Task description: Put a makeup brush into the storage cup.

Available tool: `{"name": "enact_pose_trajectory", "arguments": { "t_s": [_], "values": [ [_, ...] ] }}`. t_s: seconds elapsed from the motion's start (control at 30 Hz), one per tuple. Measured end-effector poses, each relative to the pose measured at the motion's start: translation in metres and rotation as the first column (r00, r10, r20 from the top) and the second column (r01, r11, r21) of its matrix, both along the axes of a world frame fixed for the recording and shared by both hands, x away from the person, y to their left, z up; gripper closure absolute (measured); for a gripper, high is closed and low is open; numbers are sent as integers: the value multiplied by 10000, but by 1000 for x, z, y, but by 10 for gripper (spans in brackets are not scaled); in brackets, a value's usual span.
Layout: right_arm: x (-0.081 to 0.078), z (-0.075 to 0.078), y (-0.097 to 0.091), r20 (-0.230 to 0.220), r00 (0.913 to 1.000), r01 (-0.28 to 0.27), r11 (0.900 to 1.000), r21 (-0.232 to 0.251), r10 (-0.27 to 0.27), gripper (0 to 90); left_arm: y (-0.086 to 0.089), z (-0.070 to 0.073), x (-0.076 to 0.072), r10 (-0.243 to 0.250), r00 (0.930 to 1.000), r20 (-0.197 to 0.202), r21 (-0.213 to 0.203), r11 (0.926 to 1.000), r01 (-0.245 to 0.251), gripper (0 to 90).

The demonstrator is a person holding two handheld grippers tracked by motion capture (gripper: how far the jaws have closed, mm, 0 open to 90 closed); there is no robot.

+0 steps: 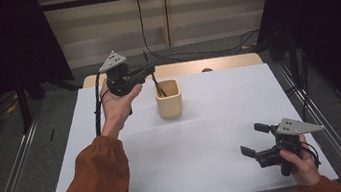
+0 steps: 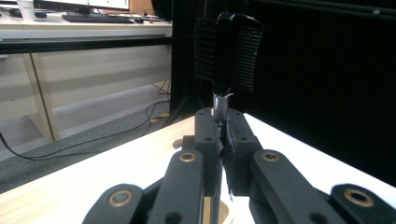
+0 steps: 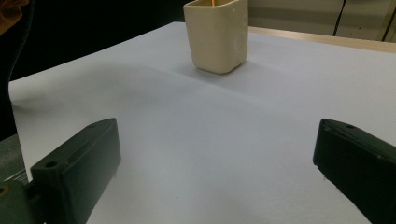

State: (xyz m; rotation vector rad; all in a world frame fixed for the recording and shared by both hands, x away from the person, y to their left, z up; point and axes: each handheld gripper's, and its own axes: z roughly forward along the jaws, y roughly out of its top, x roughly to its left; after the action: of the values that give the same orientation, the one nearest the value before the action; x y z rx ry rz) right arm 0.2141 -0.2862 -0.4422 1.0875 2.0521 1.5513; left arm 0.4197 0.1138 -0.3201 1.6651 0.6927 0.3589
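Observation:
A cream square cup [image 1: 169, 98] stands on the white table [image 1: 215, 140], left of centre toward the back. My left gripper [image 1: 149, 69] hangs above and just left of it, shut on a thin black utensil [image 1: 156, 84] whose lower end reaches into the cup. In the left gripper view the jaws [image 2: 219, 125] clamp the utensil's metal neck, and its black ridged head [image 2: 229, 51] rises above them. My right gripper [image 1: 255, 138] rests low at the front right, open, with nothing between its jaws. From the right gripper [image 3: 219, 144] the cup [image 3: 217, 37] stands far ahead.
A wooden strip [image 1: 234, 61] edges the table's far side, with a small dark object [image 1: 206, 69] on it. Metal rails [image 1: 13, 178] run along both sides. Black curtains [image 1: 328, 13] hang left and right. Cables lie on the floor behind.

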Motion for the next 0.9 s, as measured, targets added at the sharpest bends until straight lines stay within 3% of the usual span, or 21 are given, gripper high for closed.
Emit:
{"name": "enact_pose_trajectory", "arguments": {
  "t_s": [0.5, 0.9],
  "values": [
    [0, 0, 0, 6, 10000, -41, 10000, 25, 41, 2, -14, -11, 13, 32, 9997, -232, 11, 10000, -31, 856],
    [-1, 0, 0, 39, 10000, -44, 10000, -34, 44, 2, -23, -22, 18, -68, 9993, -361, 302, 9995, 79, 856]
  ]
}}
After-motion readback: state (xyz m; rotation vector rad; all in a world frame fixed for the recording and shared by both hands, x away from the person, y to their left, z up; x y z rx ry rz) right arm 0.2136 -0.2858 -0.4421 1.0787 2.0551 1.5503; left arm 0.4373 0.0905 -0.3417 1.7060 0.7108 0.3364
